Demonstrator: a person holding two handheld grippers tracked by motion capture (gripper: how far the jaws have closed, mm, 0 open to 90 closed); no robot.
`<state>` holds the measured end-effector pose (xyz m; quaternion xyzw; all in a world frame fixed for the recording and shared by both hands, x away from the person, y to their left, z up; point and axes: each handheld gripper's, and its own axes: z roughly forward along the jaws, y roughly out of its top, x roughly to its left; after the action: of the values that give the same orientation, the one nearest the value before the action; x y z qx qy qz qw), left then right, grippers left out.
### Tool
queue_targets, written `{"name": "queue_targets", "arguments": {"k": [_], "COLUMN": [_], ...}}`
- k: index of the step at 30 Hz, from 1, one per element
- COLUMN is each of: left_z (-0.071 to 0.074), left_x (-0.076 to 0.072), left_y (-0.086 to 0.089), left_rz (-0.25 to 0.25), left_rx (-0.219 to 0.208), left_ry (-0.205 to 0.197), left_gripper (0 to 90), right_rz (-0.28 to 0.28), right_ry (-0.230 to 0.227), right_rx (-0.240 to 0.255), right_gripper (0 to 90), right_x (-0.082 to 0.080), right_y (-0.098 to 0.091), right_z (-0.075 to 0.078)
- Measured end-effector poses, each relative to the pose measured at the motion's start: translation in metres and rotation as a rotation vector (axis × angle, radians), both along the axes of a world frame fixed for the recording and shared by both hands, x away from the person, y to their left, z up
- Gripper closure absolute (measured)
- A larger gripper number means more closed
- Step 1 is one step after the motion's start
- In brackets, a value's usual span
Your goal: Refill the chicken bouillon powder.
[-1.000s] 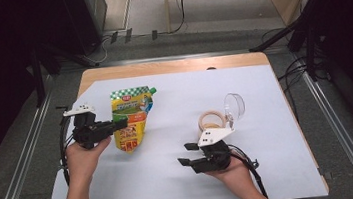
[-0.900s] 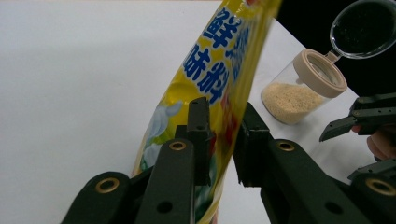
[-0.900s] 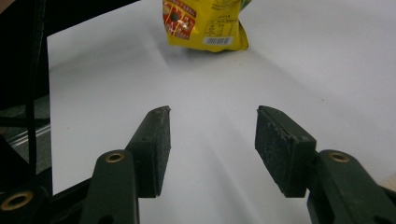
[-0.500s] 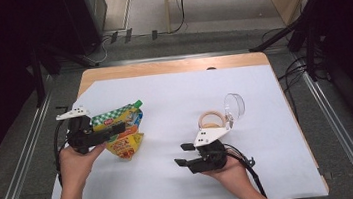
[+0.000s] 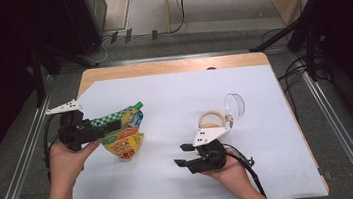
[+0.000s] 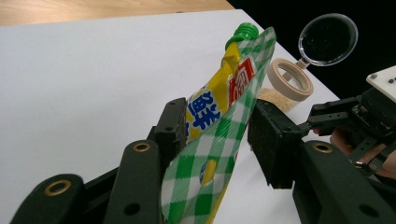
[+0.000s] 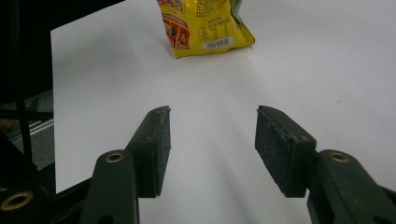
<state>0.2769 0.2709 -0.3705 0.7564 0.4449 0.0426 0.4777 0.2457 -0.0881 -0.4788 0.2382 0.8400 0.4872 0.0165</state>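
Opening its jaws, left gripper point(image 6: 217, 140) loosely straddles the tilted pouch point(image 6: 219, 116).

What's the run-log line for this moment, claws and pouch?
left claw: jaws just been opening, pouch between them, one pad off it | pouch: base on sheet | right claw: open, empty | open jar: untouched

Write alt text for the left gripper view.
A yellow and green-checked spout pouch stands between the left hand-held gripper's black jaws, which have just been opening, with a gap at the right pad. Behind it on the white table sit an open jar and the right hand-held gripper.
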Motion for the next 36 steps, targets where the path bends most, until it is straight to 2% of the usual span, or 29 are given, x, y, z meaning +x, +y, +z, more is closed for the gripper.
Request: {"name": "queue_targets", "arguments": {"k": [6, 13, 17, 19, 22, 24, 28, 36], "left_z": [0.012, 0.023, 0.027, 0.031, 0.037, 0.039, 0.038, 0.024], "left_x": [0.007, 0.010, 0.014, 0.016, 0.018, 0.020, 0.027, 0.038], "left_y": [0.001, 0.001, 0.001, 0.002, 0.003, 0.006, 0.012, 0.029], "left_rz": [-0.007, -0.002, 0.005, 0.008, 0.009, 0.016, 0.031, 0.086], "left_rx": [-0.004, 0.012, 0.002, 0.017, 0.016, 0.018, 0.034, 0.037], "left_ry": [0.026, 0.001, 0.016, 0.000, -0.024, -0.021, -0.021, 0.002], "left_gripper": [58.0, 57.4, 56.6, 55.0, 53.3, 52.1, 47.6, 47.3], "right_rz": [-0.004, -0.011, -0.016, -0.021, -0.021, -0.021, -0.018, -0.012], "right_ry": [0.007, 0.009, 0.010, 0.018, 0.019, 0.020, 0.023, 0.035], "right_rx": [-0.005, -0.011, -0.010, -0.012, -0.022, -0.028, -0.034, -0.042], "right_gripper": [46.9, 46.9, 47.1, 47.2, 47.4, 47.4, 47.5, 47.9], "right_x": [0.000, -0.001, -0.001, -0.001, -0.001, -0.001, -0.002, 0.000], "right_y": [-0.001, -0.003, -0.006, -0.007, -0.007, -0.007, -0.008, -0.009], "right_z": [0.001, 0.001, 0.001, 0.001, 0.001, 0.001, 0.001, 0.004]}}
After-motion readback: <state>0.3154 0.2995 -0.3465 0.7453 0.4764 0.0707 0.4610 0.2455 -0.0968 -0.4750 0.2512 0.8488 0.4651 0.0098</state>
